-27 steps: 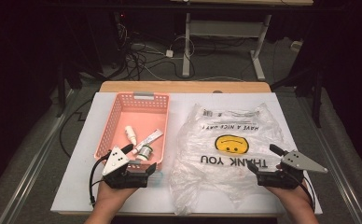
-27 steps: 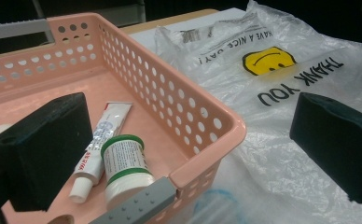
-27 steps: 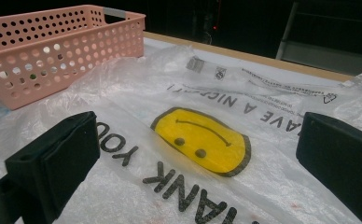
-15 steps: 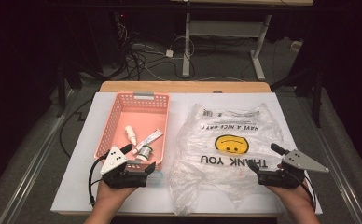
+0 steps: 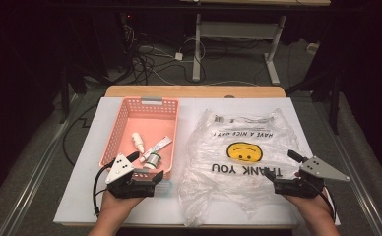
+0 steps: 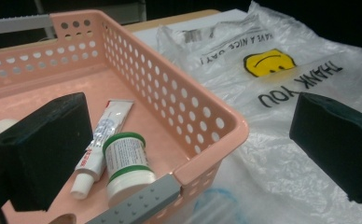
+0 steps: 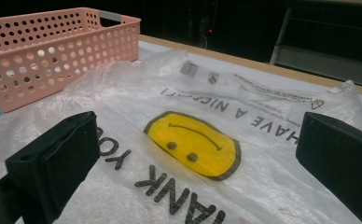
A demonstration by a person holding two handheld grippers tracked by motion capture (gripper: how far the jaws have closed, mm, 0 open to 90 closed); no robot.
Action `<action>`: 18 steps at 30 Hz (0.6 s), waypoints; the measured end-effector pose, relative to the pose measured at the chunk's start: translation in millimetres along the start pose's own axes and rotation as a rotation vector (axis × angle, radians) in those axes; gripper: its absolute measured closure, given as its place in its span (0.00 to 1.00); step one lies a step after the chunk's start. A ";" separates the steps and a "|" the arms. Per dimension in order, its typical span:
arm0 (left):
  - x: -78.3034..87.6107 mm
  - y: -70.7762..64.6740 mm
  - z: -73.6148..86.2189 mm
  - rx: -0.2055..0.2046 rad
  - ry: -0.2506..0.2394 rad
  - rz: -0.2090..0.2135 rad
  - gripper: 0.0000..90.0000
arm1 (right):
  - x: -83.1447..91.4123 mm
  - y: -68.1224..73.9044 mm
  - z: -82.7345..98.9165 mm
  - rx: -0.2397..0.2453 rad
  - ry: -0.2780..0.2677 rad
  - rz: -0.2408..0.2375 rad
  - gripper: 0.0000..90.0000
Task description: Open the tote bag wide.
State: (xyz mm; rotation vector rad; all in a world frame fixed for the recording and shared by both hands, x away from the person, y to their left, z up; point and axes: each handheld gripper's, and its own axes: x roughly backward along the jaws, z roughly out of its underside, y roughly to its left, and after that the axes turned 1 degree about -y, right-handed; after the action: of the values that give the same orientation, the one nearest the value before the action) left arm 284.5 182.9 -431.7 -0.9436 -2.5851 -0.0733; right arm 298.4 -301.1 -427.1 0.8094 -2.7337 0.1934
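- Left tool (image 5: 152,173): jaws spread wide, nothing between them; poised at the near rim of the pink basket (image 5: 117,129).
- Right tool (image 5: 277,181): jaws spread, empty; at the near right edge of the plastic bag (image 5: 238,169), which lies flat right of the basket on the tabletop (image 5: 76,196).
- Basket contents: green-lidded jar (image 6: 127,163), white tube (image 6: 105,135), small white bottle (image 5: 138,141).
- Step, judged: start of packing; next move likely calls for lowering onto an item or opening the bag.
- Bag print: "THANK YOU", "HAVE A NICE DAY", yellow smiley (image 7: 193,145). Tube lettering unreadable.
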 end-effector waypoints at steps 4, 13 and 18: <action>-3.1 -2.1 -2.2 -0.032 0.055 -0.018 0.00 | 4.4 -7.9 -1.1 -0.007 0.003 0.021 0.02; -1.7 -4.7 -5.1 -0.051 0.045 -0.008 0.00 | 18.6 -37.5 5.2 -0.036 0.058 0.111 0.08; -1.7 -3.0 -6.5 -0.031 0.049 0.000 0.00 | 24.8 -57.7 15.0 -0.074 0.108 0.168 0.13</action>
State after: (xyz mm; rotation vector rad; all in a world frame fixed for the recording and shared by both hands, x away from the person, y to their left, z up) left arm 286.0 178.4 -426.1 -0.9412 -2.5458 -0.1356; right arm 306.7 -365.0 -431.0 0.5340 -2.6885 0.1636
